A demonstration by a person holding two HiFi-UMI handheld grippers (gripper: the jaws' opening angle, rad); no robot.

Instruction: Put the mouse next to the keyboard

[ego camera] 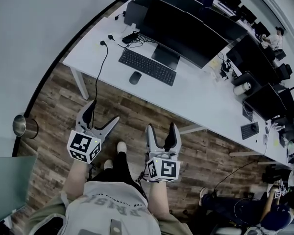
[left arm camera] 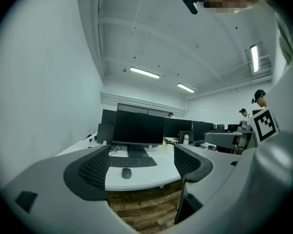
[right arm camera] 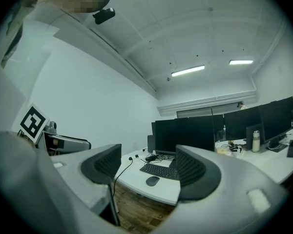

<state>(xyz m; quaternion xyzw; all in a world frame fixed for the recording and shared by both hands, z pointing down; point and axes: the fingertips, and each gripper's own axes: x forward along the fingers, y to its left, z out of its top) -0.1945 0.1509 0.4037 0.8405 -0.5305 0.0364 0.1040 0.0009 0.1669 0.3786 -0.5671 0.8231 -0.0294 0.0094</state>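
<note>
- Two grippers, both wide open & holding nothing: L gripper (ego camera: 103,112) & R gripper (ego camera: 160,128), side by side w/ a gap between them.
- Under both is only the wood floor (ego camera: 137,109). Neither one is over the desk (ego camera: 196,99).
- Ahead of both, well apart, is the desk's near edge.
- The mouse (ego camera: 135,77) sits on the desk, about straight ahead of the L gripper and ahead & a bit left of the R gripper. Each gripper view shows it far off, in the gap between that gripper's jaws.
- Just past the mouse is the keyboard (ego camera: 148,66). The mouse lies by its near long side, toward the left end, w/ a small gap.
- Past the keyboard stands a big dark monitor (ego camera: 186,31).
- A black cable (ego camera: 102,67) hangs off the desk edge, ahead & left of the L gripper.
- I think the step now is to reach for the mouse. It hasn't been touched.
- How to do it well, I think:
  - Use 1 gripper, prob. the L, since it's lined up.
  - Go in low & slow, jaws wide, one jaw on each side of the mouse.
  - Squeeze softly. The mouse looks smooth & round, so it may slip.
  - Set it down flat beside the keyboard. Don't bump the keys, and stay off the cable.
</note>
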